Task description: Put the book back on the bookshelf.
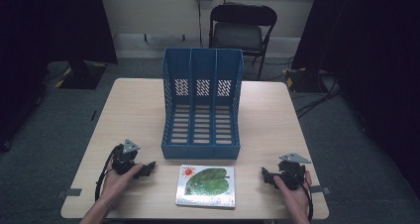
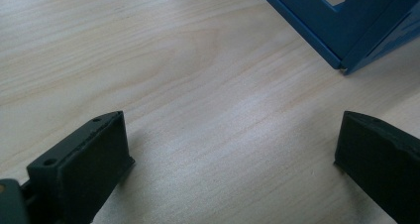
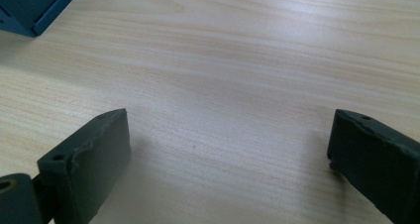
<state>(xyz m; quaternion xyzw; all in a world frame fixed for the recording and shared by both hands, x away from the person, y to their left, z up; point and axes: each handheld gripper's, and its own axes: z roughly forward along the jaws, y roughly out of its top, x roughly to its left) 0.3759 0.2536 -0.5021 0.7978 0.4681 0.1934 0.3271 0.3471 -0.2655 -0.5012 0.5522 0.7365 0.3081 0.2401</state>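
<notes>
Resting Both Grippers Beside the Picture Book

Looking down from the high view first: the left gripper (image 1: 146,167) sits at the lower left of the frame, low over the wooden table (image 1: 133,110), held in the person's left hand (image 1: 116,182). Over at the lower right, the right gripper (image 1: 266,176) sits the same way in the right hand (image 1: 292,192). Between them, bottom centre, lies the picture book (image 1: 206,185), flat, with a big green leaf and a small red sun on its cover. It is well apart from both grippers. Just above the book stands the blue file rack (image 1: 202,105), three slots wide, its front edge near the book's top edge.

Now the left gripper view: the left gripper (image 2: 233,144) has its jaws spread wide, bare wood between them. A corner of the blue rack pokes in at the upper right.

On to the right gripper view: the right gripper (image 3: 230,140) is spread wide too, bare tabletop in the gap. A blue rack corner peeks in at the upper left.
</notes>
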